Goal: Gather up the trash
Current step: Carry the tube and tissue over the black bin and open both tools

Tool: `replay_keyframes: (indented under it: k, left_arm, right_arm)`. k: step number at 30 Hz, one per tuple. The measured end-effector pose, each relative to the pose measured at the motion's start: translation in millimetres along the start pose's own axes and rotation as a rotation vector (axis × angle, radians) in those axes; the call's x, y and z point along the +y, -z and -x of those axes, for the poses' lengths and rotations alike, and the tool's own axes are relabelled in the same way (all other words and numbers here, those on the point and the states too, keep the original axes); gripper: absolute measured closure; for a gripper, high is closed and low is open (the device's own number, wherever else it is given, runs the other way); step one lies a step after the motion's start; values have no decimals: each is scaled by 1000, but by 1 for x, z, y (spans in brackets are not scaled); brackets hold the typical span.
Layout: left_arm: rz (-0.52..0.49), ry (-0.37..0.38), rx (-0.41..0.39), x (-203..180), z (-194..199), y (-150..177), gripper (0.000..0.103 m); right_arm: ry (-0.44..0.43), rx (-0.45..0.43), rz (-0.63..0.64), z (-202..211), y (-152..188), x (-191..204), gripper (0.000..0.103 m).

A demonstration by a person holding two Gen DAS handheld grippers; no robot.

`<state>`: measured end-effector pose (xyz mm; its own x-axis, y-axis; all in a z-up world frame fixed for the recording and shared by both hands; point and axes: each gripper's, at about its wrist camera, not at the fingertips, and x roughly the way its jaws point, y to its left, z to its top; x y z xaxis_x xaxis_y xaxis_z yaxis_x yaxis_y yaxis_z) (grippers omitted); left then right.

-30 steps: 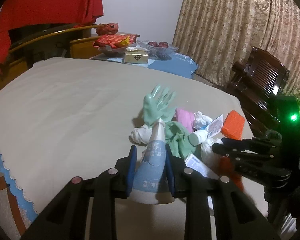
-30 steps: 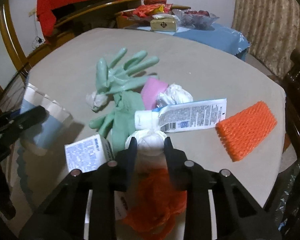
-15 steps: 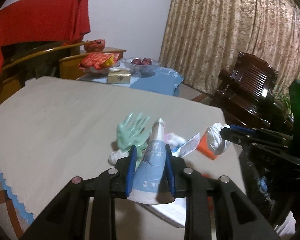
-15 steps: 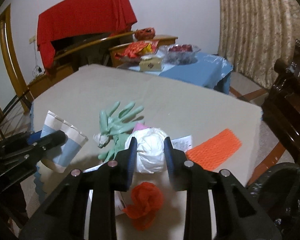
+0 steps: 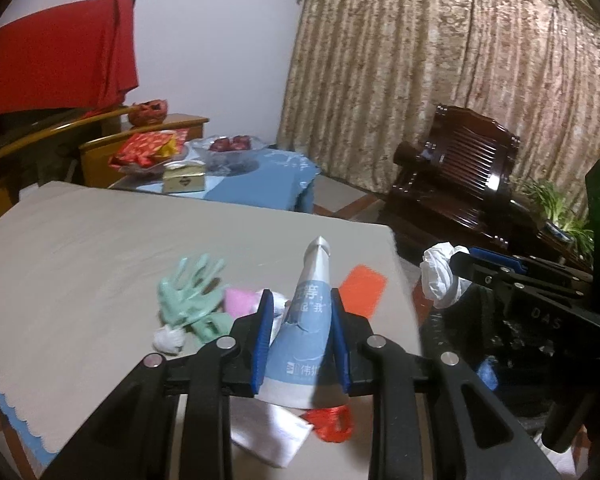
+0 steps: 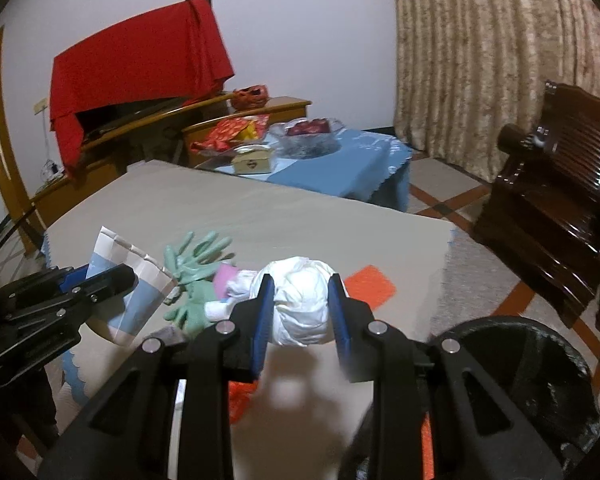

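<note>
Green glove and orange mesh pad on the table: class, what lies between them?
In the right wrist view, a pink piece and crumpled white tissue lie between the green glove and the orange mesh pad.

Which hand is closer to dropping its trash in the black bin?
Probably the right. The right gripper, shut on the white crumpled wad, has the black bin just beside it. The left gripper, clamping the flattened blue paper cup, sits farther over the beige table.
</note>
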<state>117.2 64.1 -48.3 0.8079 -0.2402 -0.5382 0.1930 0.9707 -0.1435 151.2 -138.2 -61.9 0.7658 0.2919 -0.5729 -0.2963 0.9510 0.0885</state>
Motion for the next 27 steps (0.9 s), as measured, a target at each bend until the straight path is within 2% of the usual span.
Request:
replay_keyframes:
  k: [14,27]
  left_arm:
    - [-67,125,15,-74,-22,-1,76]
    - [-179,277,50,-162,-55,12,76]
  right_arm:
    - [148,-20,-84,44,26,-65,76]
    - [306,-8,-173,76,62,-127,76]
